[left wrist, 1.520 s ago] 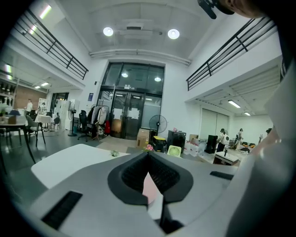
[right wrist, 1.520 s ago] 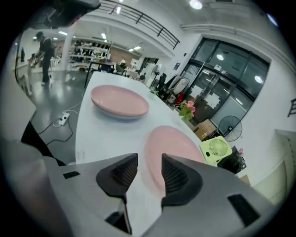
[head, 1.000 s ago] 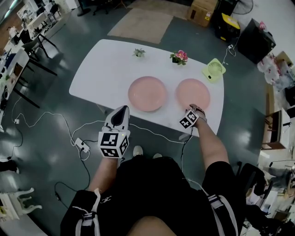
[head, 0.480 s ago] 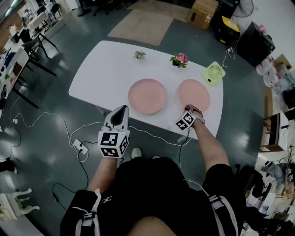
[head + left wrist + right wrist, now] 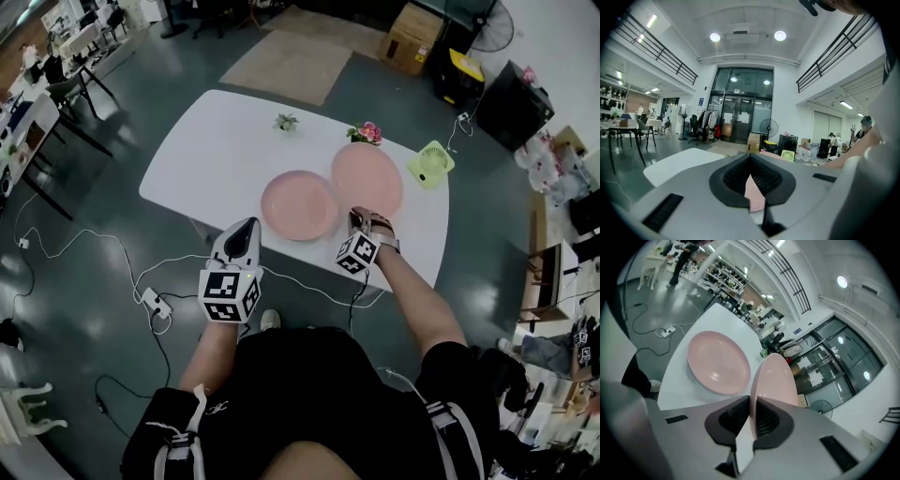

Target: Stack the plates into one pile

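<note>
Two pink plates. One plate [image 5: 300, 204] [image 5: 719, 363] lies flat on the white table [image 5: 216, 150]. The other plate [image 5: 367, 178] [image 5: 776, 380] is lifted off the table and tilted, just right of the first. My right gripper [image 5: 359, 217] [image 5: 753, 401] has just closed its jaws on that plate's near rim, and the rim sits between the pads. My left gripper [image 5: 246, 232] [image 5: 750, 157] hovers at the table's near edge, left of the flat plate. It is shut and holds nothing.
A green desk fan [image 5: 430, 164] stands at the table's right end. A pot of pink flowers [image 5: 367, 132] and a small green plant [image 5: 285, 122] stand along the far side. Cables and a power strip [image 5: 155, 302] lie on the floor.
The right gripper has closed on the right plate's rim, raised it off the table and carried it left toward the other plate. The left gripper has stayed put.
</note>
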`<state>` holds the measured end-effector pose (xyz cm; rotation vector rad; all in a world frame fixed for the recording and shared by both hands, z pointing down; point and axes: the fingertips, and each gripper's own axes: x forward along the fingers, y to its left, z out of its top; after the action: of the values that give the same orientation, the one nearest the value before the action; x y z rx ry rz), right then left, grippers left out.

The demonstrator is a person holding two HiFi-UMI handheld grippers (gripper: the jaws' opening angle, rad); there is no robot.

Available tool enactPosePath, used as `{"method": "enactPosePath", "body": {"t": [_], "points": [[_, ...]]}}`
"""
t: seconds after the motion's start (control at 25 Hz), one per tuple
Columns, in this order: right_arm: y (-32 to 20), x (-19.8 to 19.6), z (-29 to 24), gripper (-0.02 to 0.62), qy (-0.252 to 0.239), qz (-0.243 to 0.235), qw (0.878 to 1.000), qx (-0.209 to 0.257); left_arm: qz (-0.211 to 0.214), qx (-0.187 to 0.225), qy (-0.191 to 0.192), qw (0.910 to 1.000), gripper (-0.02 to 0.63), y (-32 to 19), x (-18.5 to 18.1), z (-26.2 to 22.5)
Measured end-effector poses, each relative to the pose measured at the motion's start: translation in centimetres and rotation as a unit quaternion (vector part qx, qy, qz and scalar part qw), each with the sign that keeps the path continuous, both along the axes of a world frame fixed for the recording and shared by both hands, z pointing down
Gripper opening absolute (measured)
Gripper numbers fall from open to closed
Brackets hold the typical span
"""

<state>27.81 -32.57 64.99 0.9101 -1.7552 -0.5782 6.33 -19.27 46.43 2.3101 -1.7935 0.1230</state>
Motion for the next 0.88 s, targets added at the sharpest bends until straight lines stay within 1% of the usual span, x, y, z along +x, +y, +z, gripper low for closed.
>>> {"method": "enactPosePath", "body": {"t": [0.12,0.24,0.32,0.4,0.52,0.6,0.88], "points": [[1.1,-4.3,-1.5,0.041,-0.003,-0.048,0.999,0.015,-0.012,0.002,0.002,0.9999,0.012,0.7,-0.8,0.1],[3.1,-9.1,-2.1,0.041,0.007,-0.092,0.996,0.02,-0.029,0.002,0.005,0.9996,0.012,2.1,-3.3,-0.4],[4.4,-11.8,-1.8,0.041,0.016,-0.118,0.993,0.017,-0.042,0.002,0.006,0.9991,0.012,2.9,-5.0,-0.6],[5.7,-13.6,-0.7,0.041,0.027,-0.141,0.99,0.01,-0.054,0.001,0.007,0.9985,0.012,3.7,-6.0,-0.5],[7.4,-15.4,1.1,0.043,0.043,-0.166,0.985,-0.006,-0.067,-0.001,0.008,0.9977,0.012,4.8,-7.0,-0.1],[8.0,-16.0,2.2,0.043,0.053,-0.175,0.983,-0.016,-0.072,-0.003,0.008,0.9974,0.012,5.3,-7.6,0.0],[9.8,-16.3,5.4,0.043,0.078,-0.18,0.979,-0.05,-0.08,-0.005,0.008,0.9967,0.012,6.7,-8.3,0.2]]}}
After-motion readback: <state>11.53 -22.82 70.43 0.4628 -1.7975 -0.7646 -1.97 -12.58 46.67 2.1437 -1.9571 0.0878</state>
